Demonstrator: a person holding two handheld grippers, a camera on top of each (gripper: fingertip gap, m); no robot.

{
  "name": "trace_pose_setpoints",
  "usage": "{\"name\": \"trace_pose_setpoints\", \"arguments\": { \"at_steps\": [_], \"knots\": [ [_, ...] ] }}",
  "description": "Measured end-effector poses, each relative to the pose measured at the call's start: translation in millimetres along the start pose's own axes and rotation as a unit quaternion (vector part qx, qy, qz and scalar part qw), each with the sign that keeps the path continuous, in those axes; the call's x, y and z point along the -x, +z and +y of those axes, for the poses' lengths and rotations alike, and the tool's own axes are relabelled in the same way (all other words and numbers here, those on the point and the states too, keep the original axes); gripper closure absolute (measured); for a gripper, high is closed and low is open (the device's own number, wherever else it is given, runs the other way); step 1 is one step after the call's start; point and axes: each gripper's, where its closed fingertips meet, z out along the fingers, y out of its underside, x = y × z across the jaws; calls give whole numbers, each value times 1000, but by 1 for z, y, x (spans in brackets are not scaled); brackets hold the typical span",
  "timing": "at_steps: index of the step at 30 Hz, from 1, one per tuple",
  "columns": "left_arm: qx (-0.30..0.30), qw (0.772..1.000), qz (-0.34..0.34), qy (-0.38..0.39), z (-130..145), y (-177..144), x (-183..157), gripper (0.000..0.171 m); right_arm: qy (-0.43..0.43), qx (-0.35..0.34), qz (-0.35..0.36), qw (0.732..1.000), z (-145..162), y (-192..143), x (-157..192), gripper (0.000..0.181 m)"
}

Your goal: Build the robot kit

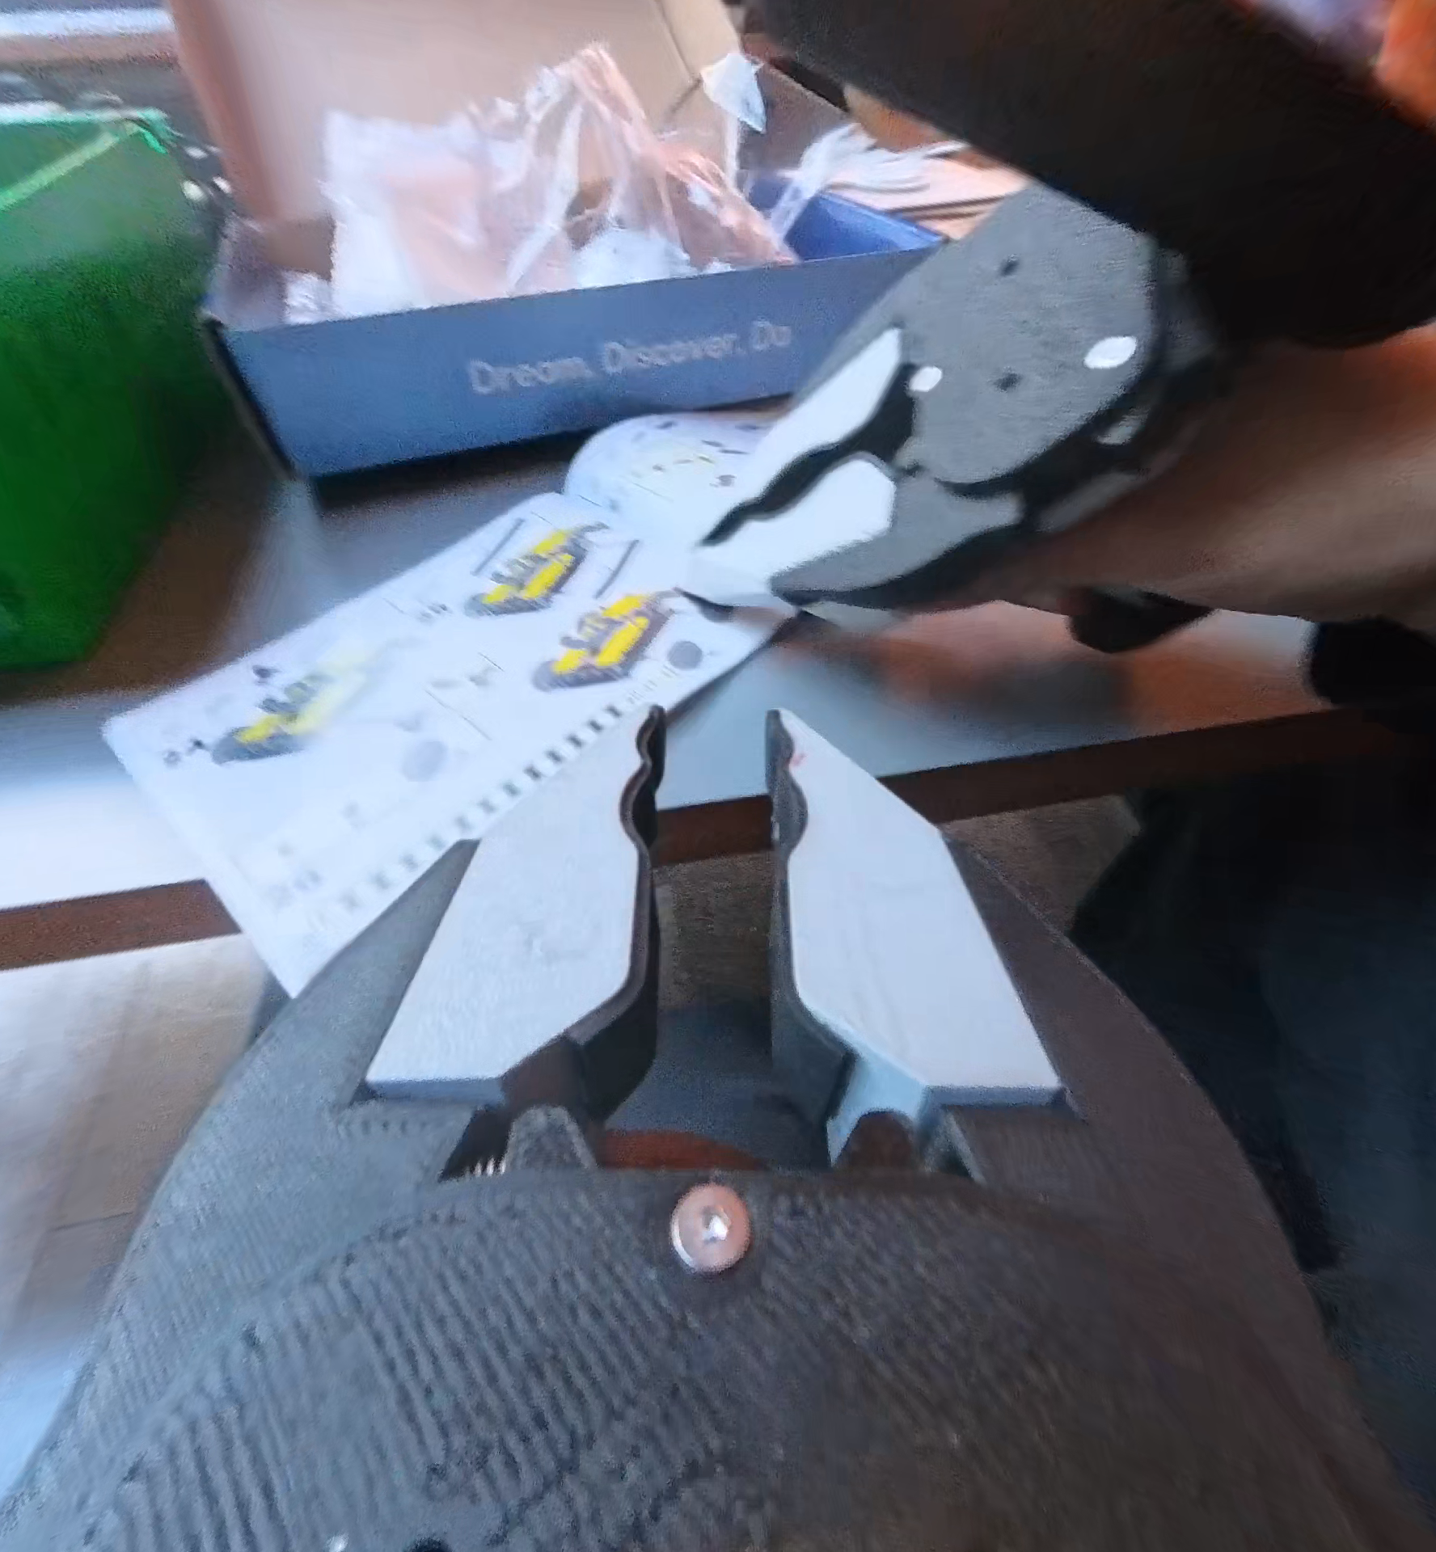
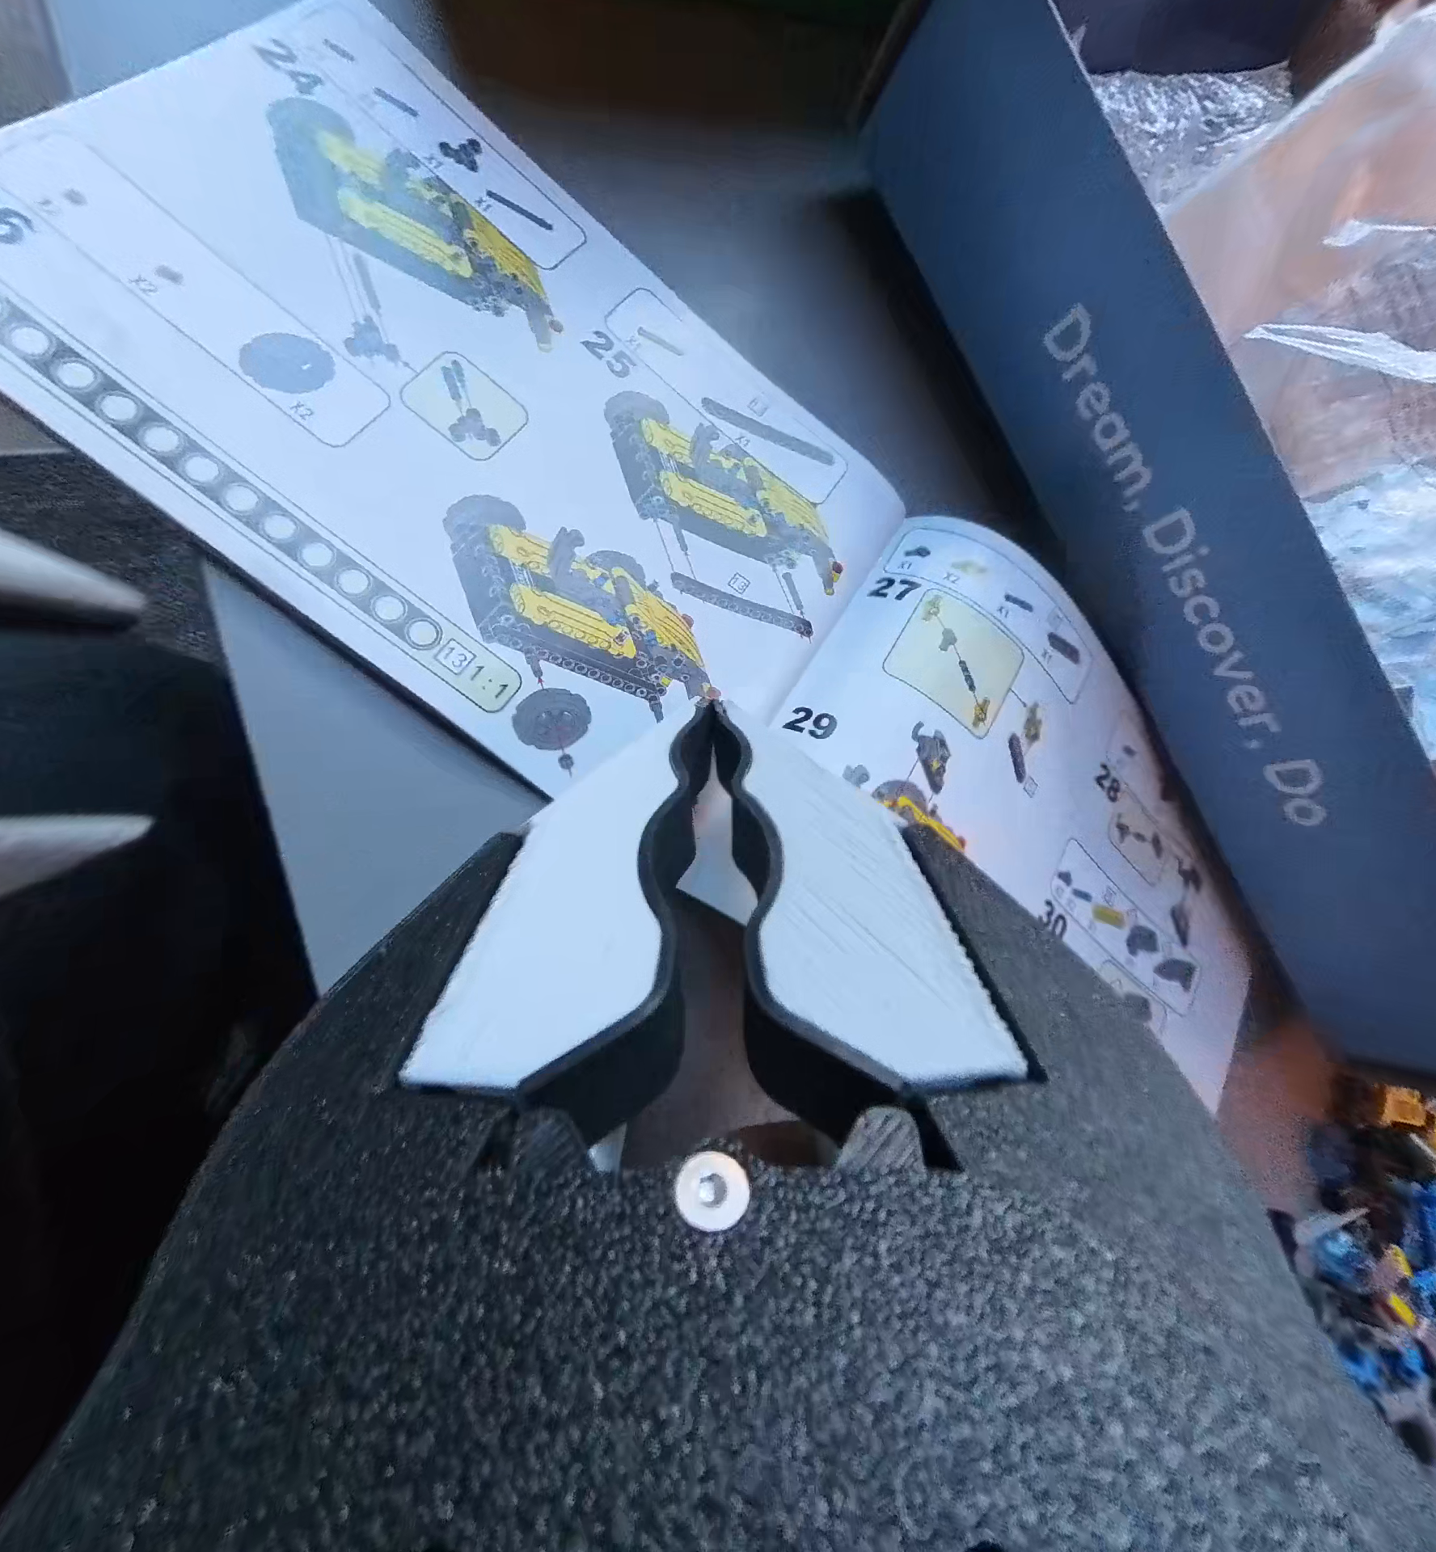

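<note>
An open instruction booklet [image 1: 412, 756] with pictures of a yellow and black vehicle lies on the grey table [image 1: 992, 714]. It also shows in the right wrist view [image 2: 362, 378]. My right gripper [image 2: 713, 712] is shut, with its tips pinching the booklet's near edge by the spine. The left wrist view shows it [image 1: 731, 588] coming in from the upper right. My left gripper [image 1: 715, 731] is open and empty. It hovers just off the table's front edge, a short way from the booklet's near corner.
A dark blue cardboard box [image 1: 530, 378] behind the booklet holds clear plastic bags [image 1: 530, 193]; it also shows in the right wrist view [image 2: 1118, 588]. A green box [image 1: 51, 420] stands at the left. Small blue, yellow and black pieces [image 2: 1412, 1260] are piled at the right. A bare forearm [image 1: 1286, 504] holds the right gripper.
</note>
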Motion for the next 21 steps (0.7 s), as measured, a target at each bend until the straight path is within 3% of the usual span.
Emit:
{"name": "trace_pose_setpoints", "arguments": {
  "at_steps": [4, 6, 11, 21],
  "knots": [
    [38, 993, -96, 54, 10, 10, 45, 154, 8, -12, -34, 999, -4, -11, 18, 181],
    [69, 990, -112, 59, 22, 14, 56, 157, 18, -20, -34, 999, -4, -21, 13, 181],
    [80, 991, -101, 40, 33, 17, 57, 166, 62, 5, -25, 998, 17, -24, -21, 181],
    [85, 989, -113, 39, 32, 21, 62, 171, 71, 33, -46, 996, 40, -32, -9, 181]
  ]
}}
